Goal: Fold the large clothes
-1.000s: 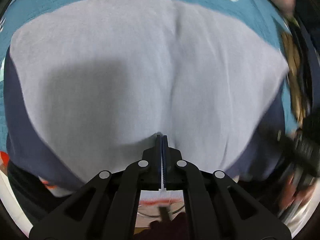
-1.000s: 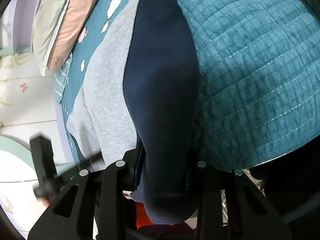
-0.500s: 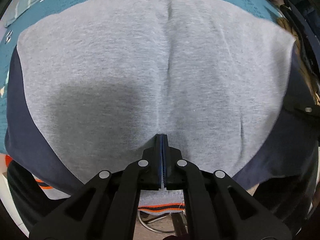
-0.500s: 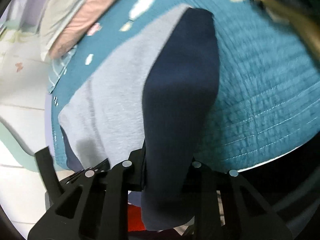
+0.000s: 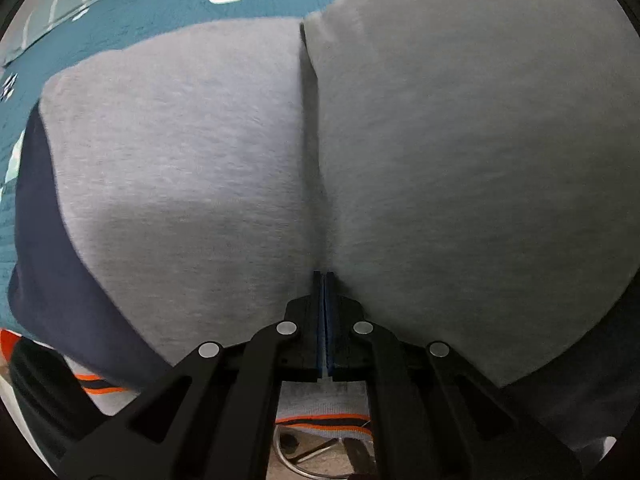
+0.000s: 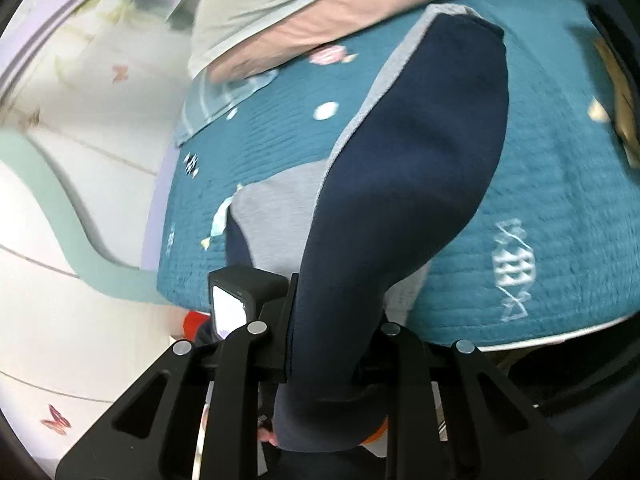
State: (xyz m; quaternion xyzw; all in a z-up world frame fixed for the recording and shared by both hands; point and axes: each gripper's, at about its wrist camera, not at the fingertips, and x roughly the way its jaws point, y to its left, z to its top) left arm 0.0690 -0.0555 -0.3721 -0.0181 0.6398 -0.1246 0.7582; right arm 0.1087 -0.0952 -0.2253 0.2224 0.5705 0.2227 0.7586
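Since the earlier left wrist frame, a grey flap of the sweatshirt [image 5: 460, 152] has come up over the right half of the view, leaving a dark vertical crease down the centre where before one flat grey panel lay. Left gripper [image 5: 324, 280] sits bottom centre, fingers pressed together, pinching the grey hem at the base of that crease. Navy sleeve [image 5: 48, 280] runs down the left edge; an orange-striped cuff shows at lower left. Teal quilt [image 5: 168, 4] fills the upper left, more of it exposed than before. No containers in either view. Right wrist view: right gripper [image 6: 328, 320] bottom centre, fingers clamped on the navy sleeve [image 6: 408, 184], which rises from the jaws toward the upper right of the frame and now hangs clear of the quilt [image 6: 560, 184]; earlier it lay flatter and lower. Grey body fabric shows at centre left on the quilt. Pink and pale-green pillows [image 6: 304, 28] lie across the top, larger in frame than before. Other gripper's black body [image 6: 244, 292] shows at lower left, beside the sleeve.
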